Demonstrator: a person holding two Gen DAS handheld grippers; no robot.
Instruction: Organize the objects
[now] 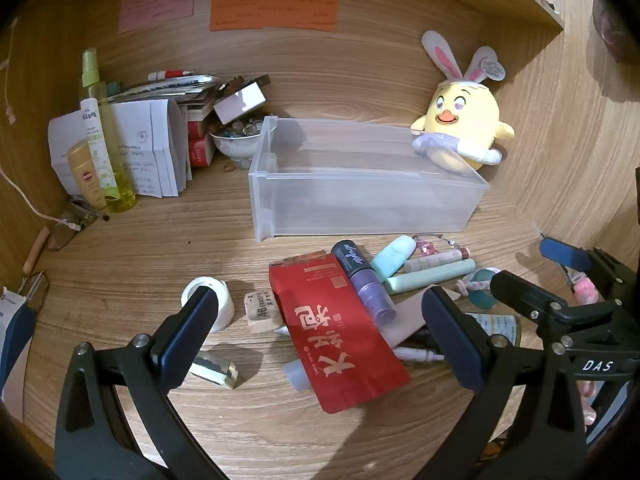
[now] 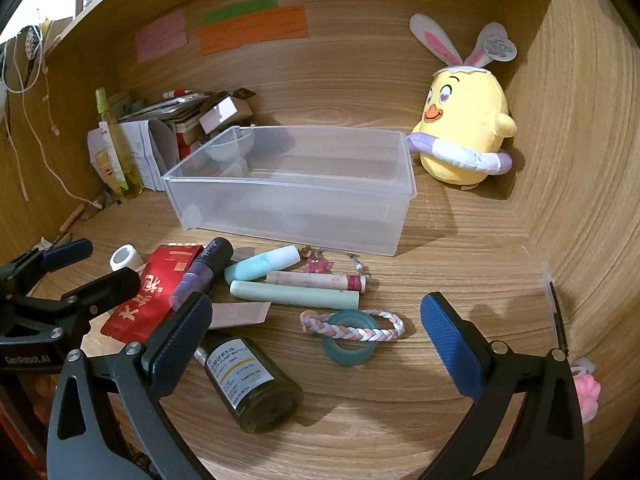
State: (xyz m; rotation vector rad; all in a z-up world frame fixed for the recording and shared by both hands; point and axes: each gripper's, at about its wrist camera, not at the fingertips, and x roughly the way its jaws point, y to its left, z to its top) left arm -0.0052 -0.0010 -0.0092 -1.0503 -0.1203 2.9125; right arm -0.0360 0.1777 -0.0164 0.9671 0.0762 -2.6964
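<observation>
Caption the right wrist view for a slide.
Open right gripper above a dark green glass bottle and teal tape ring, before an empty clear plastic bin.

Yellow plush chick with rabbit ears sitting in the back right corner, pink, green and orange paper notes sticking to the wooden back wall, tall yellow-green spray bottle standing beside folded white papers, white patterned bowl of glass pebbles resting behind.

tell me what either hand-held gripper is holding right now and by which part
Nothing. The left hand-held gripper and the right hand-held gripper are both wide open above the desk clutter.
</observation>
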